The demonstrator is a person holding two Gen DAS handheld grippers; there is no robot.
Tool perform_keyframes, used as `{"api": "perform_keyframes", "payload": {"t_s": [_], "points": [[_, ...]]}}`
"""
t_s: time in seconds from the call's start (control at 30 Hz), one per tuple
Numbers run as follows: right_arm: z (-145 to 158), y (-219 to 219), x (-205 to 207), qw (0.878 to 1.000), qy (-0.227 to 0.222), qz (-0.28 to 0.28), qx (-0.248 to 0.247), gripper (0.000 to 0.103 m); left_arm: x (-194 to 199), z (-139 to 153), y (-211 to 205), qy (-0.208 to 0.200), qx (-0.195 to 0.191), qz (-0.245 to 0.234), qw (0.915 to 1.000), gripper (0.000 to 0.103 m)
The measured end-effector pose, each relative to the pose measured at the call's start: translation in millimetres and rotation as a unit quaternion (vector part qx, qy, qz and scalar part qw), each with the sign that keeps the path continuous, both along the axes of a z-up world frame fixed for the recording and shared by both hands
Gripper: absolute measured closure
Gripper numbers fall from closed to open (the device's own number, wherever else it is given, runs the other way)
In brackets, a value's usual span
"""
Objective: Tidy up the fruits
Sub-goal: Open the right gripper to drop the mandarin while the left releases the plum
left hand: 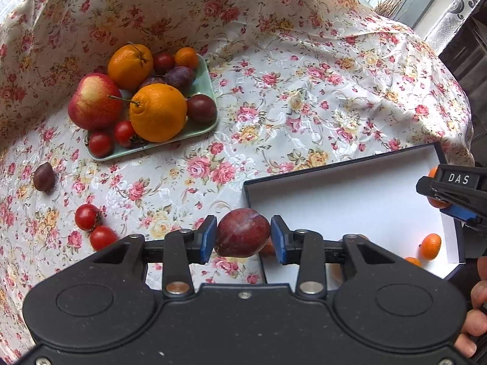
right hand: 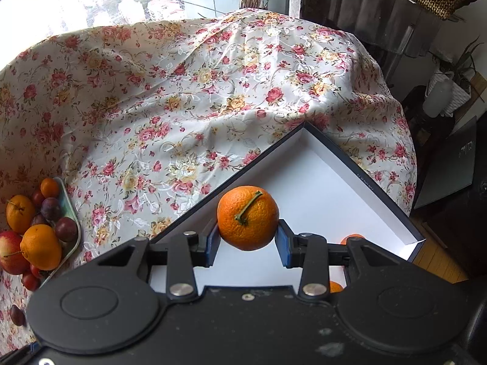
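two fruits are in hand at this moment. left gripper (left hand: 243,238) is closed on a dark red plum (left hand: 243,232), pads touching its two sides at about the widest part; the plum hangs above the near-left corner of the white-lined box (left hand: 350,188), at its rim. right gripper (right hand: 248,241) is closed on a mandarin (right hand: 248,217), stem facing the camera, held over the box interior

handling, as a judgement:
- plum: light, smooth skin, likely slippery and easy to bruise; hold across the widest part with modest force
- mandarin: light, pebbled peel gives good friction, peel yields under pressure; grip across the sides, clear of the stem
- both are round and will likely roll once set down; release low, near a wall or other fruit

small mandarins (left hand: 430,245) already lie in the box. green tray (left hand: 207,85) on the floral cloth (left hand: 304,91) carries an apple (left hand: 92,102), oranges and plums; cherry tomatoes (left hand: 86,216) and one plum lie loose on the cloth
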State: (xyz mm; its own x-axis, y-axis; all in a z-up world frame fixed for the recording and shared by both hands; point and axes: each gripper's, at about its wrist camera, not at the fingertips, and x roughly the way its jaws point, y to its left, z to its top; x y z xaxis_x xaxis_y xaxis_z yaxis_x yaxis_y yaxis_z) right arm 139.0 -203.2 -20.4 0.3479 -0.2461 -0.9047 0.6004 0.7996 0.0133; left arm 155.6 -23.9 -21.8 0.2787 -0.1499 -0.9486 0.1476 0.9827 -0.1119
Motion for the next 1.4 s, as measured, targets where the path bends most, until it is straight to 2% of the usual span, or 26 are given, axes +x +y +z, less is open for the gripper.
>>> {"api": "perform_keyframes", "payload": {"t_s": [0.1, 0.37, 0.47, 0.53, 0.7, 0.9, 1.03, 1.2, 1.4], "points": [[-2.0, -9.5, -4.5, 1.0, 0.006, -0.001, -0.008, 0.063, -1.4, -0.8, -17.9, -0.004, -0.005, -0.012, 0.9999, 0.056], [6.4, -17.4, -9.5, 0.999, 0.006, 0.017, -0.035, 0.062, -10.3, -17.8, -51.5, -0.009, 0.017, -0.036, 0.9992, 0.055], [7.3, -20.5, -6.8, 0.999, 0.026, 0.039, -0.007, 0.062, -14.2, -20.6, -57.7, -0.011, 0.019, -0.045, 0.9988, 0.048], [6.7, -21.9, -8.0, 0.999, 0.029, 0.038, 0.012, 0.063, -16.2, -21.2, -59.7, -0.013, 0.017, -0.046, 0.9987, 0.048], [9.6, -18.7, -11.0, 0.999, 0.027, 0.041, 0.006, 0.064, -19.9, -17.3, -60.4, -0.025, 0.014, -0.052, 0.9982, 0.048], [14.3, -22.4, -13.9, 0.999, 0.018, 0.036, 0.009, 0.064, -11.1, -4.4, -36.3, -0.043, 0.005, -0.017, 0.9989, 0.047], [13.7, -17.1, -11.0, 0.999, 0.023, 0.04, 0.002, 0.064, -2.3, 5.7, -9.6, -0.062, 0.014, 0.017, 0.9978, 0.047], [13.4, -0.3, -4.5, 0.998, 0.028, 0.06, -0.002, 0.064, 5.6, 13.0, 27.9, -0.071, 0.026, 0.058, 0.9954, 0.047], [13.3, 32.0, 5.1, 0.995, 0.023, 0.092, 0.021, 0.064, 10.5, 14.4, 71.6, -0.069, 0.04, 0.104, 0.9914, 0.047]]}}
